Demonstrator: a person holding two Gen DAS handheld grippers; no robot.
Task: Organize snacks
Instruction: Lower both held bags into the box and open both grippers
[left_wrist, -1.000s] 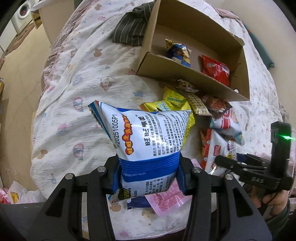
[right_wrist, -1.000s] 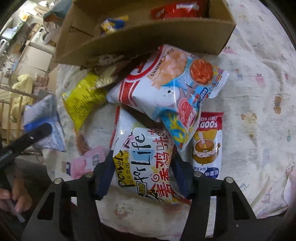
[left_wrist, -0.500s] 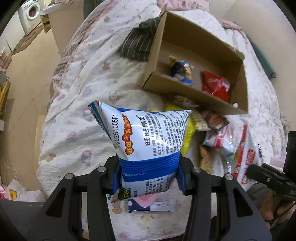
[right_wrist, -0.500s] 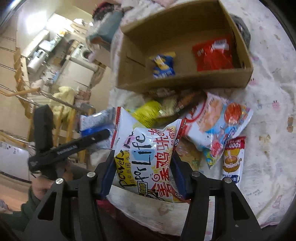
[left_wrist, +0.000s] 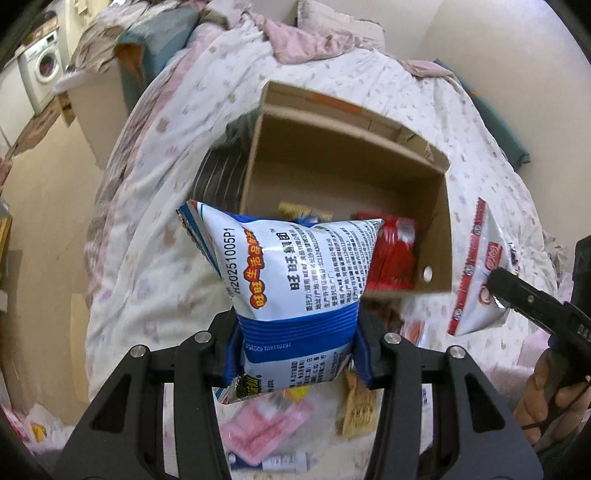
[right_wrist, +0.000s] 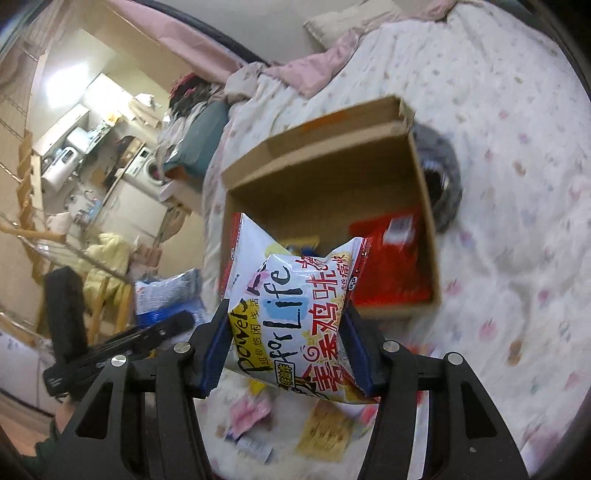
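The blue-and-white snack bag (left_wrist: 295, 280) is clamped at its lower end by the left gripper (left_wrist: 297, 350), held above the bed in front of the cardboard box (left_wrist: 445, 229). The right gripper (right_wrist: 286, 354) likewise pinches the white "Life" snack bag (right_wrist: 291, 306) before that box, which contains a red packet (right_wrist: 395, 266).

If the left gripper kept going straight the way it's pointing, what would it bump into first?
Probably the cardboard box: the left gripper, clamped on the blue and white snack bag, points toward its open inside, near the red packet. Depth is hard to judge.
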